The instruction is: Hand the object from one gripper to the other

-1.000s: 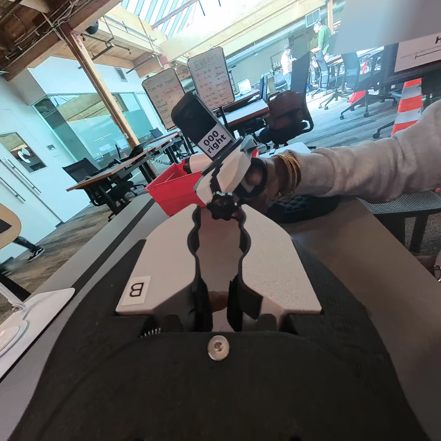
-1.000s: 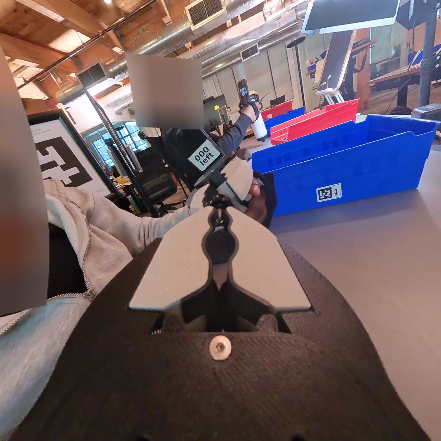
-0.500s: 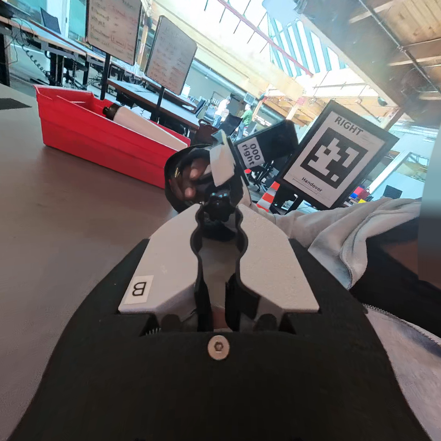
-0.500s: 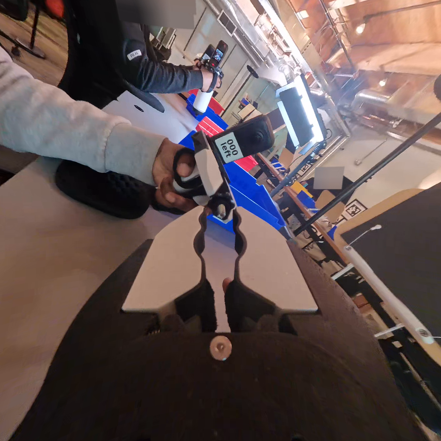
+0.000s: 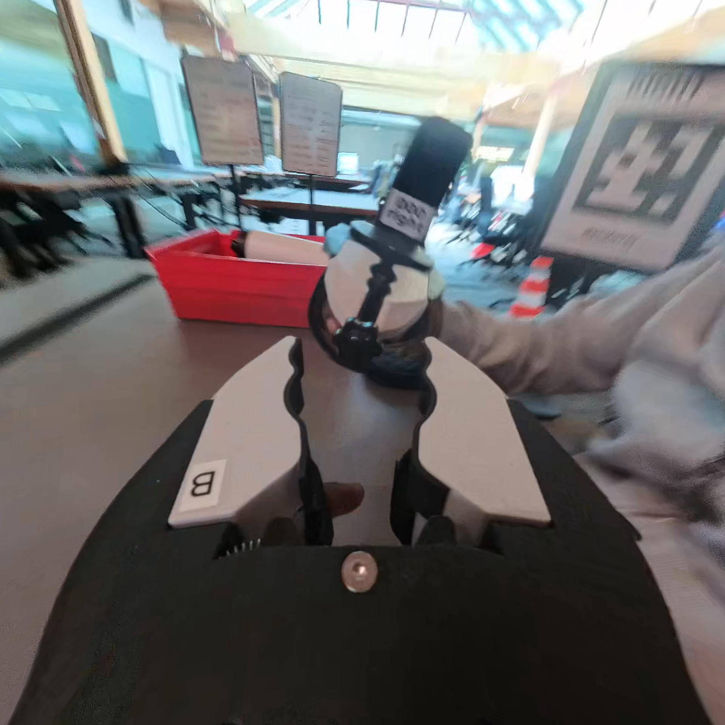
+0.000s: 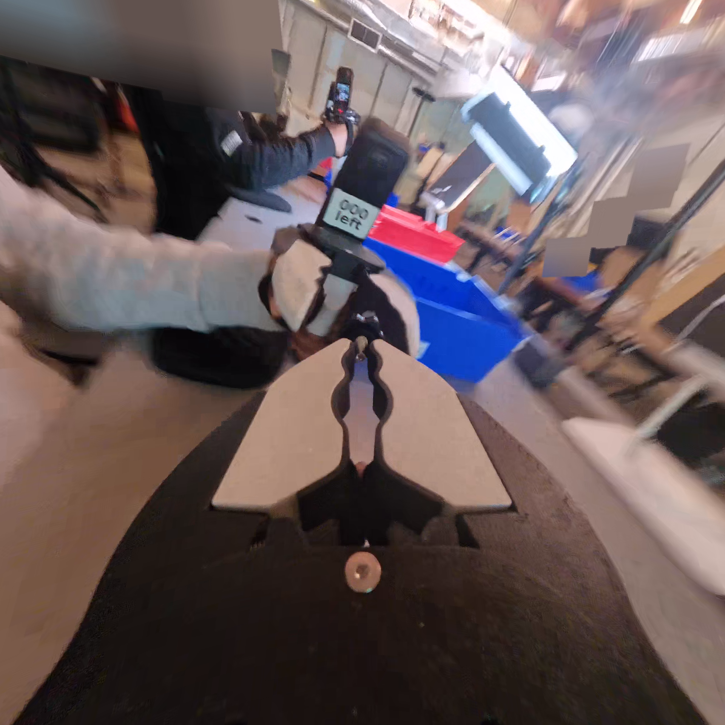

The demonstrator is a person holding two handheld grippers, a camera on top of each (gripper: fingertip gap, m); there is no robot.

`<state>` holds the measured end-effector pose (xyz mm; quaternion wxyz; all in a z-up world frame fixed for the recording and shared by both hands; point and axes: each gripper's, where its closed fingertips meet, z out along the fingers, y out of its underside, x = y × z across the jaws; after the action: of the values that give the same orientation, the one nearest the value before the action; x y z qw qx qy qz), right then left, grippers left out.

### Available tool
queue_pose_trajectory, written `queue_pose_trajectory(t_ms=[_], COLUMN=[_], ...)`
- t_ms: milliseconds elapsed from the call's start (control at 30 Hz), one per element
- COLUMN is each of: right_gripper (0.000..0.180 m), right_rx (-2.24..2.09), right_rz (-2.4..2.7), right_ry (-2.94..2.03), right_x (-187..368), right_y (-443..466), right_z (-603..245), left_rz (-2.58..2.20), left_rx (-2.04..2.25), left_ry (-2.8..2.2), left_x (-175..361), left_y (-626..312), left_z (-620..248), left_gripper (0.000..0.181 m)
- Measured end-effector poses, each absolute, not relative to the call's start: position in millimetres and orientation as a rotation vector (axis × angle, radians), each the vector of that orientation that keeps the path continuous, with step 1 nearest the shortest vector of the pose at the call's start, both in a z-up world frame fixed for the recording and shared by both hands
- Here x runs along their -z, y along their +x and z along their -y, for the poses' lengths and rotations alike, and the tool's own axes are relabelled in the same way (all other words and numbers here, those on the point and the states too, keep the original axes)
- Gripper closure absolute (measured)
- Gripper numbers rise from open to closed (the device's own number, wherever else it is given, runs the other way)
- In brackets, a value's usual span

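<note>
Over the grey surface, mid-air, grippers nose to nose. Right gripper: jaws nearly closed, pinching the threaded stud of a black knob at the very tips, knob head sticking out past them. Left gripper: jaws spread wide, nothing between the pads, knob sitting just at the mouth and roughly centred; can't confirm contact, heavy motion blur. Far left on the surface: red bin with a white bottle lying inside. Beyond the left gripper in the right wrist view: blue bin.
</note>
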<state>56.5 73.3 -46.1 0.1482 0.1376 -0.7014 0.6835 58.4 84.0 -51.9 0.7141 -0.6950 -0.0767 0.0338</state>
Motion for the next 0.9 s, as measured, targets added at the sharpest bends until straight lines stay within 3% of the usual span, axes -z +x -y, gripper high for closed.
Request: queue_pose_trajectory(t_ms=[133,500,567,667,767,900], right_gripper=[0.174,0.174,0.173,0.157,0.158,0.160], right_rx=[-2.359,-2.485,-2.434,-2.174,-1.781,-1.570], right_rz=[2.432,2.531,2.453,2.137,1.829,1.749], right_ry=[-0.016,-0.078,0.022,0.272,0.562,0.651], right_x=[52,52,51,45,44,53], right_y=[52,59,59,54,61,60], right_z=[-77,-78,-77,-76,-79,-73], left_rz=[-0.025,0.027,0.085,0.260,0.379,0.415], left_rx=[-0.459,-0.345,-0.252,0.055,0.395,0.452], left_ry=[-1.582,-1.606,-1.591,-1.529,-1.408,-1.452], left_x=[52,56,54,53,48,57], left_y=[58,59,59,57,59,61], left_z=[-86,-88,-87,-82,-77,-79], left_gripper=[0.128,0.157,0.157,0.157,0.157,0.157])
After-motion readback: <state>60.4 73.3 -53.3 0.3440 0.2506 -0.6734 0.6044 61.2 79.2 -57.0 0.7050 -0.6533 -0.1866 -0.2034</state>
